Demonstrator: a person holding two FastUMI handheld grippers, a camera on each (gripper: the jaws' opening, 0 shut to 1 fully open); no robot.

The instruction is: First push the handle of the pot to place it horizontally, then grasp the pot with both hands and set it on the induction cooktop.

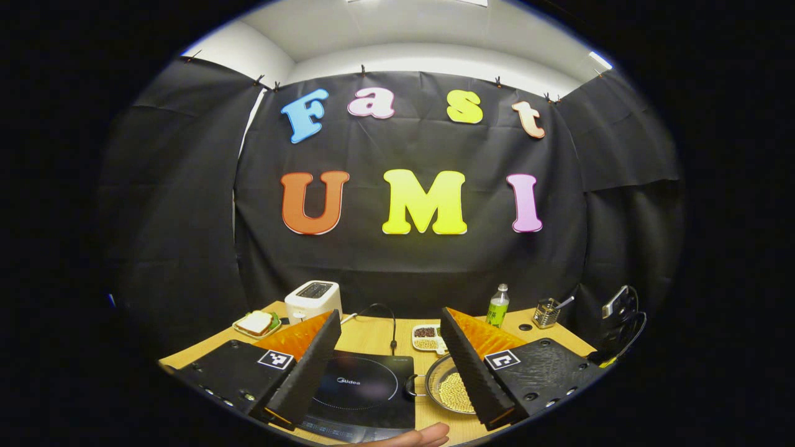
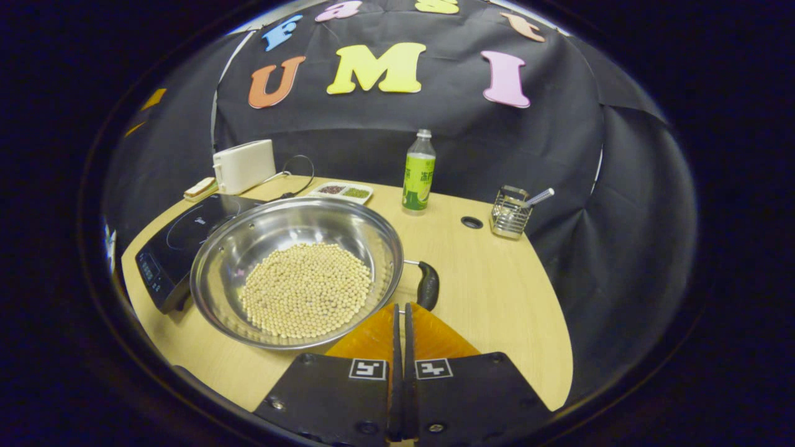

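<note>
Left claw (image 1: 390, 323): fingers spread wide, nothing between them. It is held level above the near edge of the tabletop (image 1: 372, 338), pointing toward the booth wall. Between its fingers, the left gripper view shows the induction cooktop (image 1: 366, 388) lying flat on the tabletop, with part of a hand (image 1: 410, 437) at the bottom edge.

Right claw (image 2: 400, 310): fingers closed together, with no visible gap and nothing gripped. It is tilted down toward the tabletop (image 2: 490, 292), its tips just beside the near rim of the pot (image 2: 298, 273) and near the pot handle (image 2: 427, 284).

The pot stands upright on the tabletop, just right of the induction cooktop (image 2: 180, 248) and overlapping its edge in the right gripper view. It holds a layer of pale beans (image 2: 307, 288). The handle projects from the pot's right side and curves toward the claw.

Behind the pot stand a toaster (image 2: 244, 165), a divided dish (image 2: 343, 191), a bottle (image 2: 418, 172) and a wire holder (image 2: 510, 213).
</note>
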